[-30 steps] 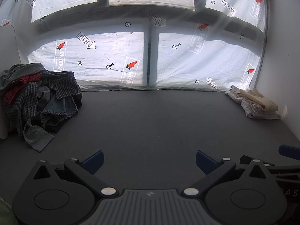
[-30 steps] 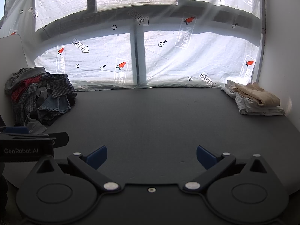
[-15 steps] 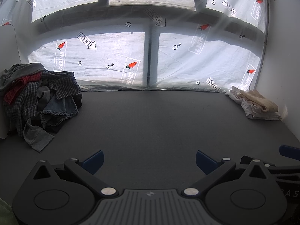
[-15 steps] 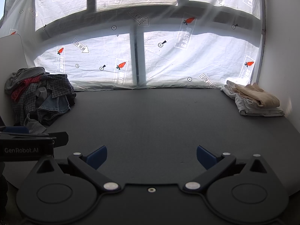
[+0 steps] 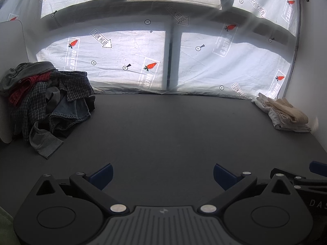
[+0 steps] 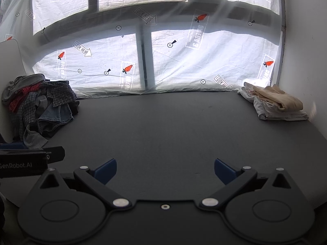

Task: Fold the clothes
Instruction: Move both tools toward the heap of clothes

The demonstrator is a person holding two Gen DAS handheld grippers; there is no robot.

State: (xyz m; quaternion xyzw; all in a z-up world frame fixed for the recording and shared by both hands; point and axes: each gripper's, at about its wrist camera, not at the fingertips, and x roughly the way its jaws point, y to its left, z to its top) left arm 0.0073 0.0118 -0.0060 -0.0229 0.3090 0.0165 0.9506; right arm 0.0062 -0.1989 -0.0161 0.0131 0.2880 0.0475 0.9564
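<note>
Nothing has shifted over the last second: our left hand-held gripper (image 5: 162,173) and right hand-held gripper (image 6: 165,168) stay spread apart, empty, over the counter (image 5: 163,130). Unfolded clothes (image 5: 47,100) wait at ten o'clock, the folded stack (image 6: 273,104) at two o'clock.

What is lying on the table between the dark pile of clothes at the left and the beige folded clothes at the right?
Only bare dark table separates the dark pile from the beige folded clothes; both wrist views show this.
</note>
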